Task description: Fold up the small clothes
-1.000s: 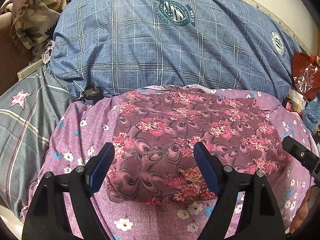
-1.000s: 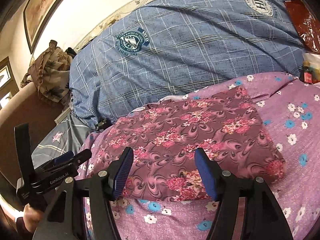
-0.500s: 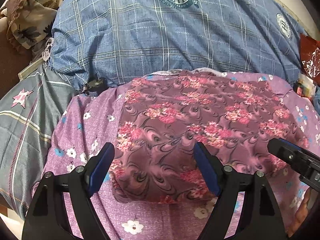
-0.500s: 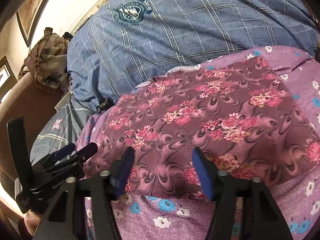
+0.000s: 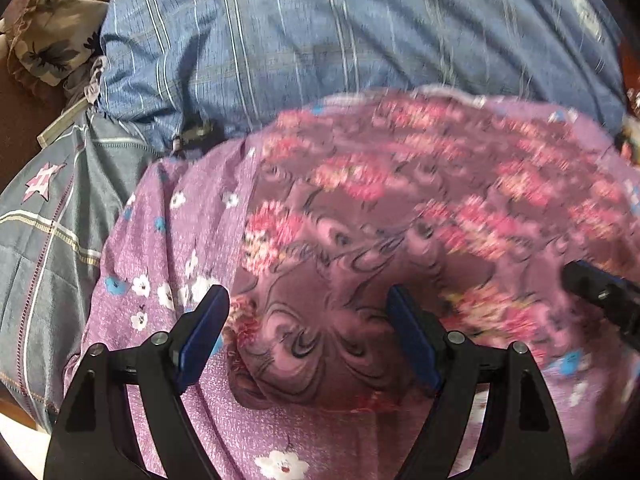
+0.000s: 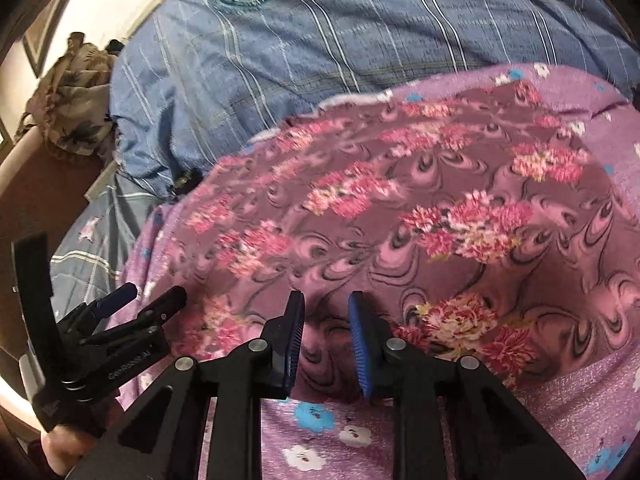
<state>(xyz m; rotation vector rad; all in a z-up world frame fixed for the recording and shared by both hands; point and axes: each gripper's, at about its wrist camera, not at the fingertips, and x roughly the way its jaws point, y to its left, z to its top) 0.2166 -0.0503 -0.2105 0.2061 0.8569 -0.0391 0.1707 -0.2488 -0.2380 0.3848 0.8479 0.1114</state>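
Folded maroon garment (image 5: 400, 216) with pink flower clusters, one piece only, lying on the purple floral sheet (image 5: 168, 248), near edge bunched and rounded toward both cameras. Blurred across its far half in the left wrist view, sharper in the right wrist view (image 6: 400, 216).

Two grippers, one per hand. Left gripper (image 5: 308, 332) spread wide, blue pads either side of the garment's near left corner, the left pad over the sheet just beside the cloth, the right pad over the cloth; contact not clear. Seen also from the right wrist view at the lower left (image 6: 140, 304), parted, tips at the garment's left edge. Right gripper (image 6: 326, 334) narrowed to a small gap, pads still apart, a fold of the garment's near edge sitting between them; whether already pinched cannot be told. Its tip visible at the right edge of the left wrist view (image 5: 600, 292).

Behind the garment, one large blue checked pillow (image 6: 320, 52) with a round crest. To the left, one grey blanket with a pink star (image 5: 44, 216), and one crumpled brown leaf-print cloth (image 5: 56, 28) in the far corner. One small dark object (image 5: 196, 132) tucked between pillow and sheet, too blurred to identify.
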